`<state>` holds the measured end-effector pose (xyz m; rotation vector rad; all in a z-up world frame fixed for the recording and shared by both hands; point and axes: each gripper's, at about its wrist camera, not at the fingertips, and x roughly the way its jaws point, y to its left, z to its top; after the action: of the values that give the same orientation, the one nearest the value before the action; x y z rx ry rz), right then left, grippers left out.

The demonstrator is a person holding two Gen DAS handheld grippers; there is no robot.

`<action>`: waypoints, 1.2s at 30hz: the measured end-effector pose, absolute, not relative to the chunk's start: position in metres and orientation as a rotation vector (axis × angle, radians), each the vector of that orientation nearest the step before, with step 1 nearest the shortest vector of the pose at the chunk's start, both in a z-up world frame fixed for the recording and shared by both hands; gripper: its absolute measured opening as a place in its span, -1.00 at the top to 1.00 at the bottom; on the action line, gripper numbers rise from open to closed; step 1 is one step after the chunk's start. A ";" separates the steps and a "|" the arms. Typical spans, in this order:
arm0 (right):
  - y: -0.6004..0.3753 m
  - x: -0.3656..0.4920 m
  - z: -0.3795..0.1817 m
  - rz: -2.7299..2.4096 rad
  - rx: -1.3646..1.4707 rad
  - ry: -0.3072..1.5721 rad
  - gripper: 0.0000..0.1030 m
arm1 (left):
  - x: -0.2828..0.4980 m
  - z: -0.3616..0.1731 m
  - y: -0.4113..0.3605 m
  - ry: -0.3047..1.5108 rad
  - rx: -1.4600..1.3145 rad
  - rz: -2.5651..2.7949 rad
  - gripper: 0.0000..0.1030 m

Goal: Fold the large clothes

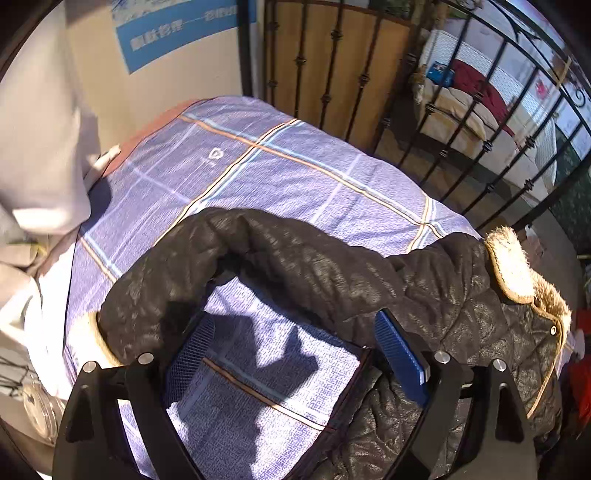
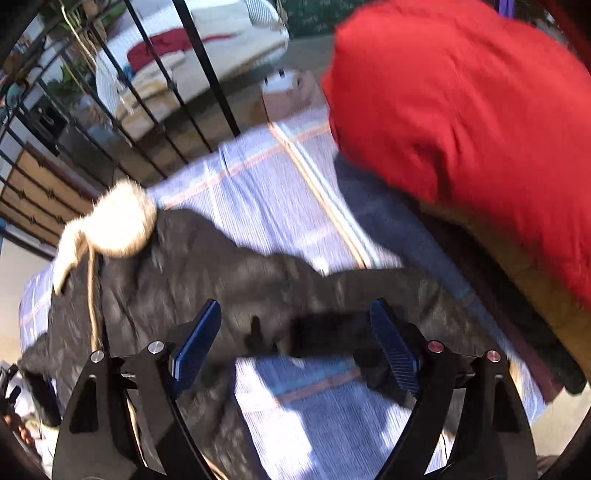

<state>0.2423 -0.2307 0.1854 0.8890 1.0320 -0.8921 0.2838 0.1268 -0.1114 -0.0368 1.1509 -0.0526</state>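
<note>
A black quilted jacket [image 1: 443, 295] with a tan fur collar [image 1: 513, 269] lies on a blue plaid bedsheet [image 1: 277, 166]. One sleeve [image 1: 207, 251] arcs to the left, its cuff near my left finger. My left gripper [image 1: 295, 350] is open and empty above the sheet, inside the sleeve's arc, with its right pad [image 1: 400, 354] at the jacket's edge. In the right wrist view the jacket [image 2: 177, 266] lies with its fur collar [image 2: 118, 225] at left and a sleeve [image 2: 388, 288] stretching right. My right gripper [image 2: 295, 343] is open just over that sleeve.
A black iron bed rail [image 1: 461, 122] stands behind the bed. A beige wall with a blue poster [image 1: 177, 33] is at the back left. A red garment [image 2: 461, 110] fills the upper right of the right wrist view. Bedding [image 1: 37, 147] is piled at left.
</note>
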 end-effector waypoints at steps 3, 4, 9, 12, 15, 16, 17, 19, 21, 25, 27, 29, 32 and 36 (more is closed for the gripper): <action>-0.204 0.195 0.166 -0.929 1.072 1.063 -0.60 | 0.275 -0.112 0.128 1.163 -0.049 -0.070 -0.68; -0.195 0.181 0.158 -0.937 1.147 1.064 -0.60 | 0.270 -0.113 0.125 1.170 -0.043 -0.080 -0.69; -0.145 0.119 0.140 -1.026 1.272 1.096 -0.60 | 0.231 -0.124 0.084 1.231 0.045 -0.227 -0.68; -0.131 0.092 0.151 -1.092 1.212 1.065 -0.60 | 0.196 -0.129 0.046 1.242 0.141 -0.344 -0.68; -0.129 0.061 0.157 -1.196 1.190 1.005 -0.60 | 0.155 -0.132 0.009 1.245 0.237 -0.465 -0.68; -0.129 0.051 0.159 -1.220 1.191 0.989 -0.60 | 0.142 -0.132 -0.002 1.238 0.273 -0.498 -0.68; -0.128 0.044 0.159 -1.238 1.195 0.975 -0.60 | 0.126 -0.132 -0.013 1.223 0.318 -0.539 -0.68; -0.128 0.029 0.162 -1.262 1.190 0.946 -0.60 | 0.099 -0.131 -0.028 1.190 0.401 -0.613 -0.69; -0.130 0.017 0.160 -1.292 1.155 0.947 -0.60 | 0.076 -0.130 -0.038 1.149 0.496 -0.669 -0.69; -0.138 -0.004 0.157 -1.320 1.150 0.901 -0.57 | 0.060 -0.126 -0.036 1.143 0.510 -0.678 -0.70; -0.145 -0.002 0.148 -1.265 1.145 0.900 -0.52 | 0.060 -0.126 -0.031 1.167 0.481 -0.656 -0.70; -0.151 0.001 0.140 -1.239 1.123 0.930 -0.31 | 0.060 -0.122 -0.029 1.170 0.468 -0.638 -0.70; -0.155 -0.007 0.129 -1.234 1.163 0.912 -0.06 | 0.061 -0.118 -0.028 1.163 0.466 -0.622 -0.70; -0.156 -0.021 0.133 -1.224 1.229 0.822 0.32 | 0.057 -0.118 -0.032 1.172 0.466 -0.619 -0.70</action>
<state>-0.0210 -0.1559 0.1327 1.2295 0.8223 -1.2243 0.0573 -0.0317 -0.1178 0.4662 1.1721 -0.6193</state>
